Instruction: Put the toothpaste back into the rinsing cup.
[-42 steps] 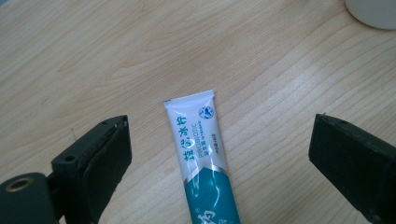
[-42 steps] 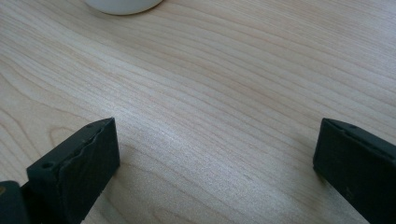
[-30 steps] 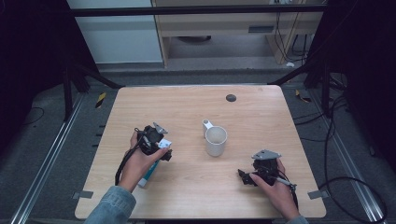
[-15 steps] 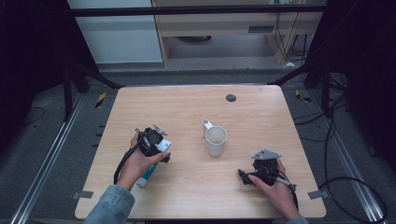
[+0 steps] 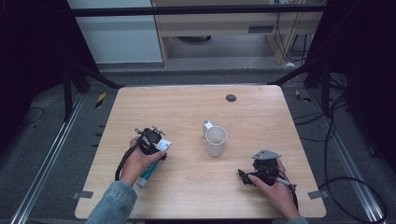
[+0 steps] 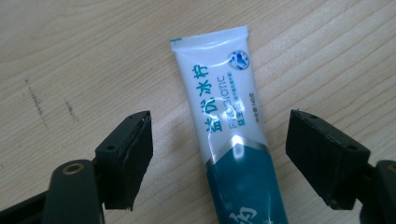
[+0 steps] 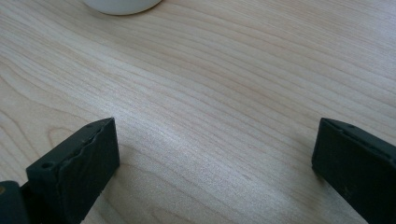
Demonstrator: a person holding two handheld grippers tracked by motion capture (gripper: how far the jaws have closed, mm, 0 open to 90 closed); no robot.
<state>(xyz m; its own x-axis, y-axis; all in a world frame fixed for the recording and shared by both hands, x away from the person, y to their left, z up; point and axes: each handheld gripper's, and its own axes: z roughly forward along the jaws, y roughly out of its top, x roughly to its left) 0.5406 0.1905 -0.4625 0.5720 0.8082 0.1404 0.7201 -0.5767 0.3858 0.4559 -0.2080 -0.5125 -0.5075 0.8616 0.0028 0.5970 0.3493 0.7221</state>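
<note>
A pale wooden table carries a white mug near its middle, a toothpaste tube lying flat at the left, and a small dark disc near the far edge.

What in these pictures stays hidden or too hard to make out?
- Toothpaste tube: its cap end is cut off by the left gripper view's bottom edge; in the high view the hand covers its middle.
- Mug: cut off by the right gripper view's top edge.
- Dark spot on the table: too small to identify.
</note>
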